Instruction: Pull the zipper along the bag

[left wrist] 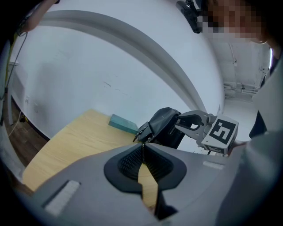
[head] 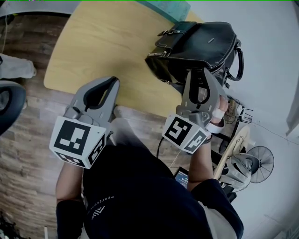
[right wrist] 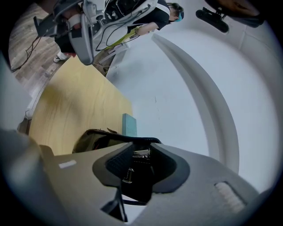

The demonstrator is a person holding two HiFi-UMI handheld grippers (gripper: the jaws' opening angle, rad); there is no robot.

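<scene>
A pale wooden tabletop point(head: 93, 51) with a rounded near-left corner stands against a white wall point(left wrist: 88, 75). A teal block point(head: 163, 7) lies flat at the tabletop's far edge, hard by the wall. A broad grey band point(left wrist: 146, 48) sweeps in a curve across the wall above it. Brown plank floor point(head: 23, 154) runs along the tabletop's left and near edges. Past the near-right corner, lower down, a small round wire-caged fan point(head: 259, 161) sits among pale equipment. A dark rounded shape point(head: 8, 102), too cropped to identify, shows beyond the left edge.
</scene>
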